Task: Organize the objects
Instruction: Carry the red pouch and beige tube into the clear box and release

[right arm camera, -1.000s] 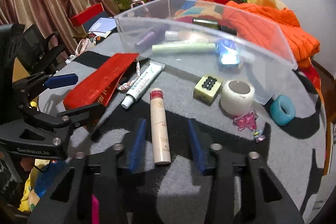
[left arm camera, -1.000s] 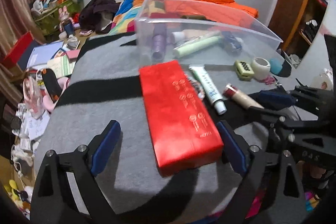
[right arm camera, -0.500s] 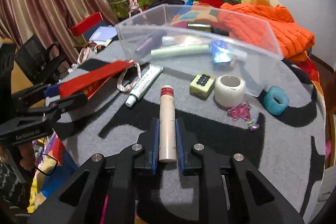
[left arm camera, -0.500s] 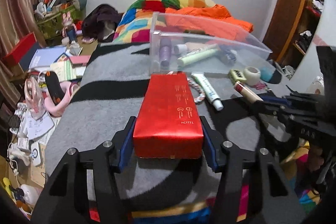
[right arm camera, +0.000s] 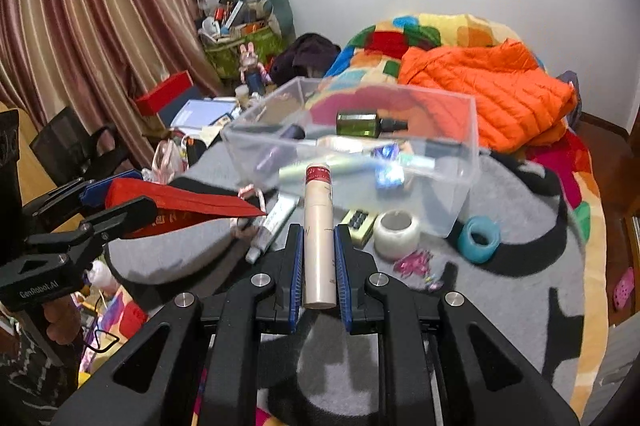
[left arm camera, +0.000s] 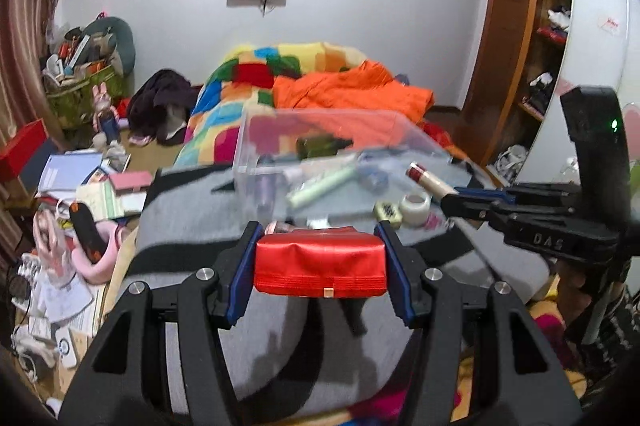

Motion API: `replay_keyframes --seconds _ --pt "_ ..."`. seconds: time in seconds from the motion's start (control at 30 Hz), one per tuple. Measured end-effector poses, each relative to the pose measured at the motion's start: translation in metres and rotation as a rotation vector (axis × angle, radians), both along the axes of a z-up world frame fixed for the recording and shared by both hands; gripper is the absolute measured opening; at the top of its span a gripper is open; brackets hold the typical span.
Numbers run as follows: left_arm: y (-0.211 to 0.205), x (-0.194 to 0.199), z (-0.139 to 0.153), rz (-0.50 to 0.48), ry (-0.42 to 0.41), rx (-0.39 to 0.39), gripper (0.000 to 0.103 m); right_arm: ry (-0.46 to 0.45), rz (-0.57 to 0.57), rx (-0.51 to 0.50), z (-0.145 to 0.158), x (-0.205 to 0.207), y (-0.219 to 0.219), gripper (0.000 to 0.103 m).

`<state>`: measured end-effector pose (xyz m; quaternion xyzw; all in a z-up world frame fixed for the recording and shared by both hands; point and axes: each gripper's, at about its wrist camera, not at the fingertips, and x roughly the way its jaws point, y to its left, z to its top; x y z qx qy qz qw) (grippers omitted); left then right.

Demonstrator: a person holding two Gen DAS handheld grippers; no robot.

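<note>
Newly lifted red box (left arm camera: 320,271) between fingers (left arm camera: 240,278)

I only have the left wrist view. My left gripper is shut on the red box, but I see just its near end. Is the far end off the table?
Observer: Yes. From the right wrist view the red box is lifted clear of the grey cloth, held by the left gripper.
Operator: What does the right gripper hold?
Observer: The right gripper is shut on a beige tube with a red cap.
Operator: Anything beside the white tape roll?
Observer: A blue ring lies right of the white tape roll, outside the clear bin.
</note>
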<state>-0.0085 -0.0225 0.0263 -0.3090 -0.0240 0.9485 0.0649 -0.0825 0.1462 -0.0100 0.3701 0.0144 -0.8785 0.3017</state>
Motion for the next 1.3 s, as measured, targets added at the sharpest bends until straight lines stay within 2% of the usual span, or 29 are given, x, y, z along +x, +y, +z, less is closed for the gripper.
replay_keyframes --seconds 0.37,0.47,0.6,0.73,0.93,1.1,1.3 --pt "-0.004 -0.034 0.049 0.025 0.124 0.003 0.056 0.065 -0.052 -0.030 0.030 -0.027 0.007 0.014" --pt "-0.009 -0.052 0.053 0.040 0.125 0.022 0.056 0.062 -0.069 -0.025 0.031 -0.042 0.006 0.014" --pt "-0.009 -0.074 0.048 0.068 0.127 0.003 0.056 0.041 -0.099 0.012 0.026 -0.069 0.003 0.014" --pt "-0.009 -0.104 0.037 0.086 0.096 0.004 0.056 -0.002 -0.131 0.043 0.014 -0.098 0.000 0.014" --pt "0.001 -0.146 0.016 0.125 0.052 -0.036 0.056 -0.051 -0.146 0.092 -0.004 -0.126 -0.006 0.014" --pt "-0.001 -0.163 -0.004 0.133 -0.019 -0.025 0.056 -0.091 -0.138 0.126 -0.015 -0.138 -0.012 0.014" --pt "0.000 -0.165 -0.023 0.108 -0.105 -0.026 0.056 -0.117 -0.123 0.165 -0.026 -0.144 -0.020 0.014"
